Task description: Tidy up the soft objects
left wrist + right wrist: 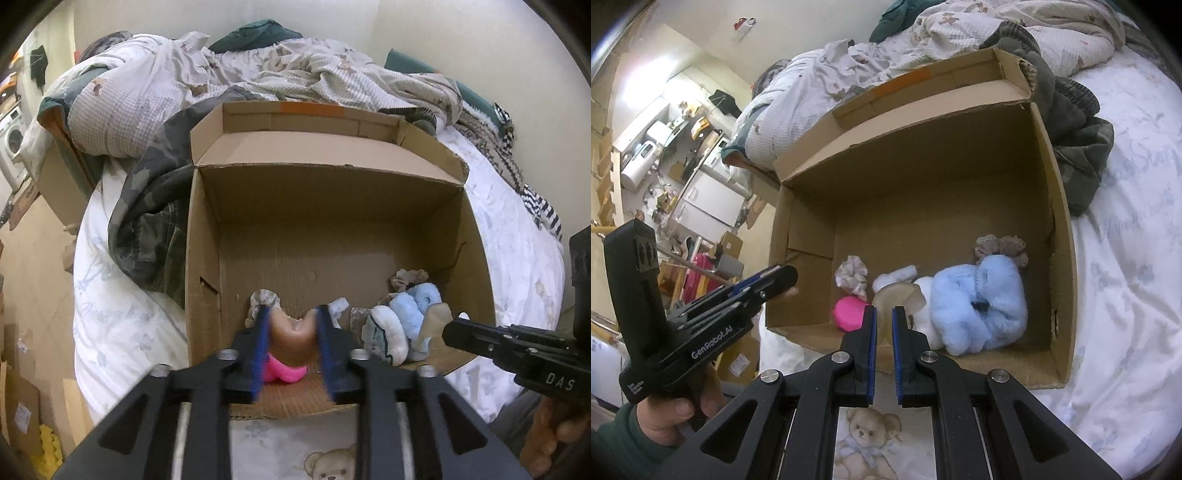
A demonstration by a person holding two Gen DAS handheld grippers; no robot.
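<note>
Left wrist view: the left claw (293, 332) sits at 6 o'clock, its blue-padded fingers (261, 347) pressed against both sides of a brown soft ring (293, 339) that bulges between them, so it is gripping that ring.
Brown ring position: over the near edge of the cardboard box (332, 206), directly above a pink soft object (284, 371) on the box floor.
Box: open-topped, flaps up, standing on the bed (122, 325) with its near flap folded down toward 6 o'clock.
Box contents, left wrist view: a grey-white scrunchie (262, 301) at 11 o'clock of the brown ring; a white-and-blue plush item (388, 332) and a light blue plush toy (417, 310) at 3 o'clock of it; a tan scrunchie (408, 278) behind them, near the right wall.
Right claw, left wrist view: its black body (517, 347) enters from 3 o'clock, tip near the box's right corner.
Right wrist view: the right claw (884, 325) points into the box with only a narrow gap between its pads; a translucent beige disc (894, 297) shows at and between the fingertips, but I cannot tell whether the pads pinch it.
Left claw, right wrist view: held by the left hand (676, 410) at 9 o'clock, just outside the box's left wall.
Bedding: a rumpled quilt (258, 70) and a camouflage garment (147, 206) lie beside the box, at 12 and 10 o'clock.
</note>
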